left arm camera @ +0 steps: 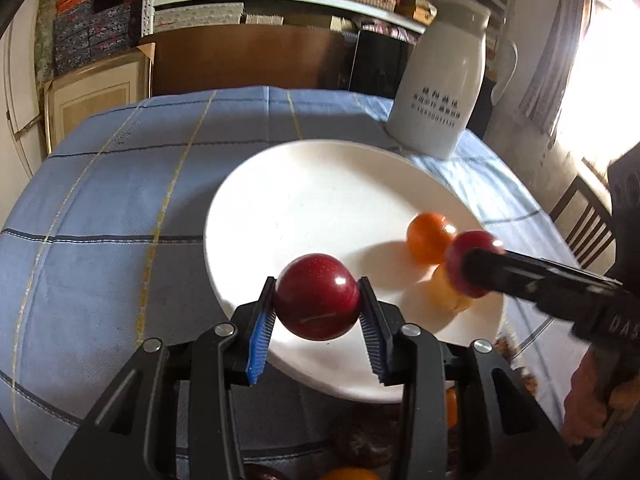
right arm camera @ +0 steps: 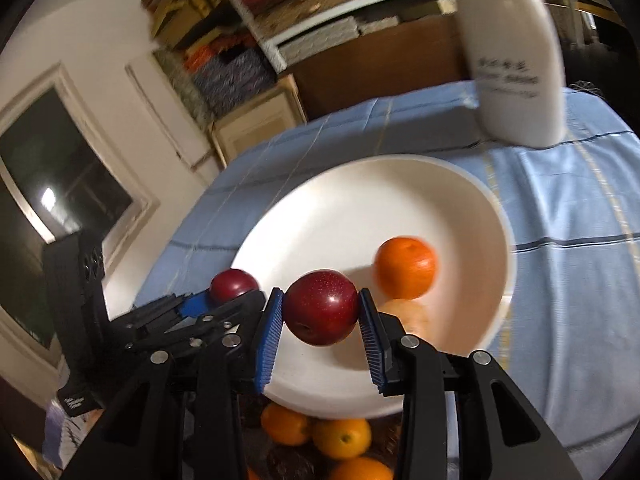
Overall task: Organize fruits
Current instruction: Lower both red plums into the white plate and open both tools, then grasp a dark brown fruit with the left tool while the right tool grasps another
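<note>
A: Left gripper (left arm camera: 318,302) fills the lower middle of the left wrist view, clenched on a dark red plum (left arm camera: 317,297). Pads press both sides of it, so the fruit hangs free, not resting on anything.

B: And the right gripper (right arm camera: 322,308)?

A: Same thing in its own view: lower centre, jaws closed on a second plum (right arm camera: 322,307). In the left view it comes in from the right edge w/ that plum at its tip.

B: Why are both held over the white plate (left arm camera: 320,184)?

A: I judge the plate is the sorting place. One orange (right arm camera: 405,267) already lies inside it, right of centre in the right wrist view, w/ a paler fruit (right arm camera: 408,314) just below it in the frame; too blurred to name.

B: So the plums are about to be put down?

A: Probably. Each is above the near part of the plate, apart from the other, so they need not knock together when let go.

B: Where do the fruits come from?

A: More oranges (right arm camera: 342,438) sit at the bottom edge of the right view, under the grippers, w/ some dark fruits; I cannot tell the container.

B: Anything else on the table?

A: White jug (left arm camera: 440,92) on the blue checked cloth (left arm camera: 120,208), upper right, behind the plate, well apart from both grippers, so no obstacle.
</note>
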Available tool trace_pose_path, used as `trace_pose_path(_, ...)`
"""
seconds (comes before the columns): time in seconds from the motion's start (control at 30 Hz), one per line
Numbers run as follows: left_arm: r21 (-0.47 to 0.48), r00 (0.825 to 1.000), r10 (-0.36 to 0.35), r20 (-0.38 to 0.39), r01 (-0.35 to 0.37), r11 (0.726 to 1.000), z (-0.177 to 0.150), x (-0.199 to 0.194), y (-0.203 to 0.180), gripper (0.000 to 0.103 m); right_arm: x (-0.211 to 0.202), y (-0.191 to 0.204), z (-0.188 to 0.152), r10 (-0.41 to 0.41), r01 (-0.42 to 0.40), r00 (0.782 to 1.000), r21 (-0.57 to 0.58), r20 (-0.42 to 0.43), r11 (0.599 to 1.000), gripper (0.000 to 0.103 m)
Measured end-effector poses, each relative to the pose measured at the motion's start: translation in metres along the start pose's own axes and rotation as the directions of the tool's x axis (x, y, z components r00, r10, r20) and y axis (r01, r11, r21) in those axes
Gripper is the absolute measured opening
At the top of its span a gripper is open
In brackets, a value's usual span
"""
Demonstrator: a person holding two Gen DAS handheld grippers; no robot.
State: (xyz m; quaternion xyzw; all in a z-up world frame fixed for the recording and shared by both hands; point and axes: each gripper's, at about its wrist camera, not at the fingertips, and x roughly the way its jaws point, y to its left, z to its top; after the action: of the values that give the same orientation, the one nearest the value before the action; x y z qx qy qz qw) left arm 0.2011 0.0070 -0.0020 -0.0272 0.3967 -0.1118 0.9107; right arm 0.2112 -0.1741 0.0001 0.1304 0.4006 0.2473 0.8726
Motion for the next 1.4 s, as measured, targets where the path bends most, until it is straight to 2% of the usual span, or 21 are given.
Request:
trace_pose_path(0.07, 0.008, 1.0, 0.001, -0.018, -0.001, 1.0, -0.001, 0.007, 0.0, 0.04, 0.006, 0.001, -0.002, -0.025, 0.025, 1.0, -0.019, -0.013, 0.999, 0.04)
trace_pose_path(0.1, 0.013, 1.0, 0.0, -0.013, 0.0, 1.0, 0.0, 0.006, 0.0, 0.045, 0.004, 0.0, -0.003, -0.039, 0.039, 0.999, -0.022, -0.002, 0.999, 0.041)
trace_pose_path(0.13, 0.012, 1.0, 0.003, 0.004, -0.003, 1.0, -0.001, 0.003, 0.0, 0.06, 0.002, -0.001, -0.003, -0.037, 0.037, 0.999, -0.018, 0.009, 0.999, 0.044)
trace_pose_path(0.2, 0.011, 0.998, 0.031, 0.048, -0.031, 0.999, 0.0, -0.006, -0.001, 0.077, -0.007, -0.004, -0.002, -0.011, 0.011, 0.999, 0.01, 0.037, 1.0, 0.045)
trace_pose_path(0.37, 0.01, 0.997, 0.033, 0.074, -0.034, 0.999, -0.006, -0.021, 0.004, 0.077, -0.03, -0.01, -0.006, -0.007, 0.005, 0.996, 0.025, 0.085, 1.0, 0.046)
trace_pose_path(0.47, -0.003, 0.995, 0.063, 0.077, -0.063, 0.998, -0.015, -0.029, 0.011, 0.081, -0.043, -0.02, -0.012, -0.027, 0.022, 0.993, 0.046, 0.113, 0.999, 0.055)
trace_pose_path(0.5, -0.013, 0.994, 0.07, 0.08, -0.069, 0.998, -0.018, -0.031, 0.014, 0.089, -0.049, -0.026, -0.016, -0.037, 0.029, 0.992, 0.068, 0.122, 0.997, 0.058)
trace_pose_path(0.53, -0.03, 0.993, 0.079, 0.088, -0.077, 0.997, -0.022, -0.035, 0.018, 0.091, -0.051, -0.03, -0.019, -0.043, 0.033, 0.991, 0.081, 0.124, 0.996, 0.06)
trace_pose_path(0.67, -0.074, 0.991, 0.101, 0.089, -0.094, 0.993, -0.037, -0.049, 0.031, 0.093, -0.061, -0.055, -0.038, -0.066, 0.048, 0.992, 0.153, 0.112, 0.987, 0.063)
trace_pose_path(0.73, -0.097, 0.989, 0.119, 0.089, -0.111, 0.989, -0.045, -0.056, 0.037, 0.096, -0.067, -0.064, -0.046, -0.07, 0.047, 0.991, 0.194, 0.112, 0.98, 0.071)
trace_pose_path(0.87, -0.127, 0.99, 0.127, 0.065, -0.118, 0.985, -0.068, -0.069, 0.046, 0.098, -0.078, -0.074, -0.058, -0.073, 0.041, 0.989, 0.239, 0.128, 0.97, 0.075)
trace_pose_path(0.97, -0.123, 0.989, 0.144, 0.029, -0.14, 0.982, -0.084, -0.073, 0.048, 0.098, -0.08, -0.073, -0.066, -0.078, 0.046, 0.989, 0.239, 0.124, 0.97, 0.076)
trace_pose_path(1.07, -0.102, 0.977, 0.211, -0.021, -0.212, 0.972, -0.096, -0.071, 0.048, 0.098, -0.084, -0.073, -0.074, -0.08, 0.05, 0.989, 0.238, 0.121, 0.97, 0.079)
trace_pose_path(1.4, -0.026, 0.978, 0.202, -0.059, -0.204, 0.979, -0.101, -0.064, 0.035, 0.099, -0.09, -0.077, -0.079, -0.083, 0.048, 0.988, 0.256, 0.128, 0.965, 0.08)
